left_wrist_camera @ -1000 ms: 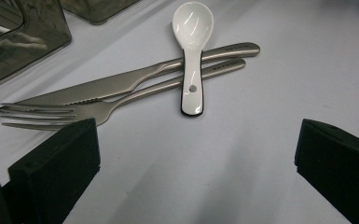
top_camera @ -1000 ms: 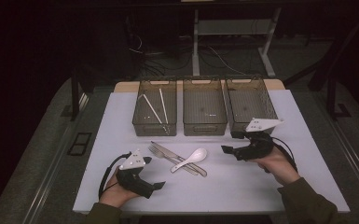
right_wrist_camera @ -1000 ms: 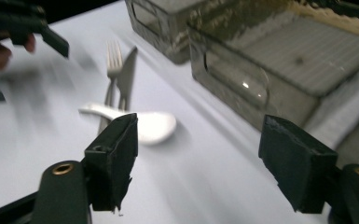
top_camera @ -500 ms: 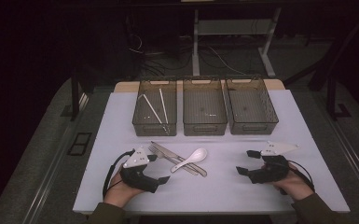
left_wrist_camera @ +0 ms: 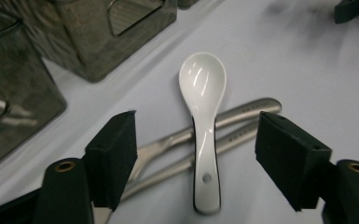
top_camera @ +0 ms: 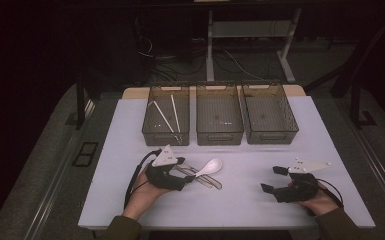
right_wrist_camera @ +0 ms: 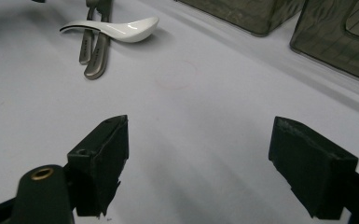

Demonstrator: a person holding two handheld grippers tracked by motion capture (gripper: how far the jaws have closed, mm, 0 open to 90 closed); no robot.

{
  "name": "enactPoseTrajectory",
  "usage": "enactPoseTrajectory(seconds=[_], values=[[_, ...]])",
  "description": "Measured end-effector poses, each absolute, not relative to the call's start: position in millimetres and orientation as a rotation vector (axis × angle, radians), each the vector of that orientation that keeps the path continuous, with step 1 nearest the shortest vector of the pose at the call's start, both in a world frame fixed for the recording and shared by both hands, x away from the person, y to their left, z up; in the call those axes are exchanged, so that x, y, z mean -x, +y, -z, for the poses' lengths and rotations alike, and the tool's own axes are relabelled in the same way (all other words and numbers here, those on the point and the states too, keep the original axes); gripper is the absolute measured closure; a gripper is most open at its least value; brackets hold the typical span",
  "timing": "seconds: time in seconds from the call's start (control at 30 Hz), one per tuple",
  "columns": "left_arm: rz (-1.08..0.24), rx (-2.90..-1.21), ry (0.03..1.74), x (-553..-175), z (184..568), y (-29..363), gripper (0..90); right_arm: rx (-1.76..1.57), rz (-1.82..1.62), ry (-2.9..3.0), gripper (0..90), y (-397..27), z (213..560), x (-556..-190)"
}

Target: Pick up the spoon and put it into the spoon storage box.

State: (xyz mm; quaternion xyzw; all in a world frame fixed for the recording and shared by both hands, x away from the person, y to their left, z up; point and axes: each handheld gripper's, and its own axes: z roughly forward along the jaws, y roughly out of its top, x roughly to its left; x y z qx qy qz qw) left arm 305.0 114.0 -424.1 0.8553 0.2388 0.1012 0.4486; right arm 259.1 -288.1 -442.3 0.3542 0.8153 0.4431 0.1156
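Left gripper [top_camera: 192, 176]: black body, grey three-cornered plate on top, black cable looping behind.
Right gripper [top_camera: 272, 178]: black, same plate, thinner cable.
Fingers [left_wrist_camera: 112, 158]: square black foam pads on rounded arms with brass-ringed holes.
Sleeves [top_camera: 122, 229]: dark olive.

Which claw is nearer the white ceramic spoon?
Left. The left claw straddles the white ceramic spoon handle, pads not touching; the right claw sits well off to its right.
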Motion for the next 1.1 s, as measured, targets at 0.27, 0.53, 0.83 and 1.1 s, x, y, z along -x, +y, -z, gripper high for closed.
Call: enactPoseTrajectory(seconds=[0.27,0.53,0.83,1.1], values=[[-0.234,-2.138,0.600,-327,431,90,37.1,-1.029,-1.282,2.384,20.1,-288,442,-260],[-0.190,-2.156,0.598,-345,438,64,39.0,-1.030,-1.268,2.378,20.1,-288,442,-260],[-0.206,-2.261,0.546,-342,445,42,45.8,-1.016,-1.257,2.376,20.1,-287,442,-260],[-0.188,-2.306,0.510,-339,447,36,54.6,-1.013,-1.256,2.374,20.1,-287,441,-259]])
